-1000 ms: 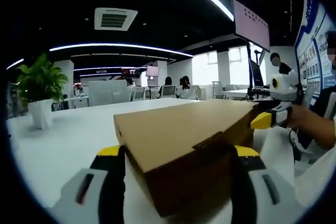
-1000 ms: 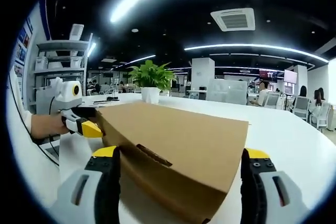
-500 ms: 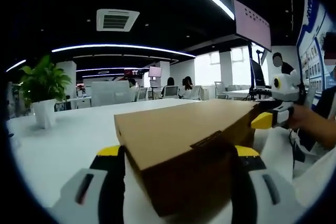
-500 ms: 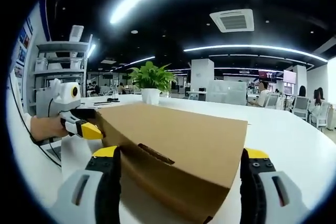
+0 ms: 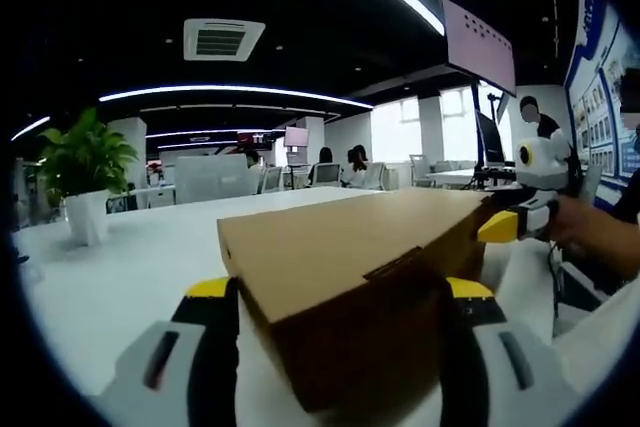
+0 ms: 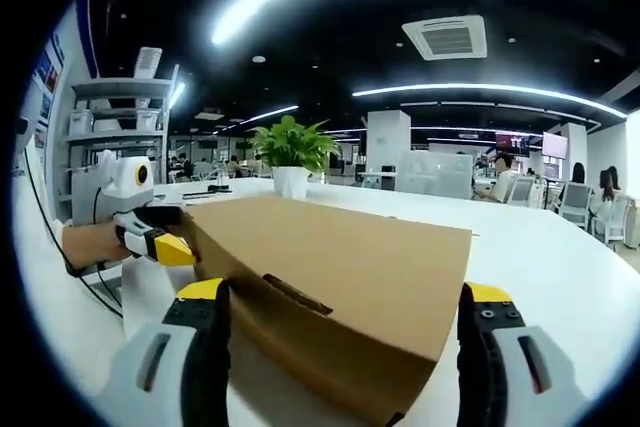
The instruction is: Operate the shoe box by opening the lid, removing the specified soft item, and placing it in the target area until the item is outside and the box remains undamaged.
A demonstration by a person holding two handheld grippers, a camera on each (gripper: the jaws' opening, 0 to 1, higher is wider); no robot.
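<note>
The left gripper [image 5: 340, 332] is set with its jaws spread wide to either side of one end of the shoe box [image 5: 350, 267], the black inner faces lying just beside the cardboard; whether they press on it cannot be told. The right gripper [image 6: 340, 337] is likewise held apart around the opposite end of the shoe box [image 6: 330, 277], the jaws flanking its corners. In the left gripper view the right gripper [image 5: 510, 225] is seen at the far end of the box, held by a hand [image 5: 590, 237]; in the right gripper view the left gripper [image 6: 160, 245] is seen at the far end, a hand [image 6: 90, 242] behind it. The brown box is rested on a white table [image 5: 120, 267] with its lid shut. A potted plant [image 6: 290, 157] is stood further back on the table [image 6: 560, 267].
</note>
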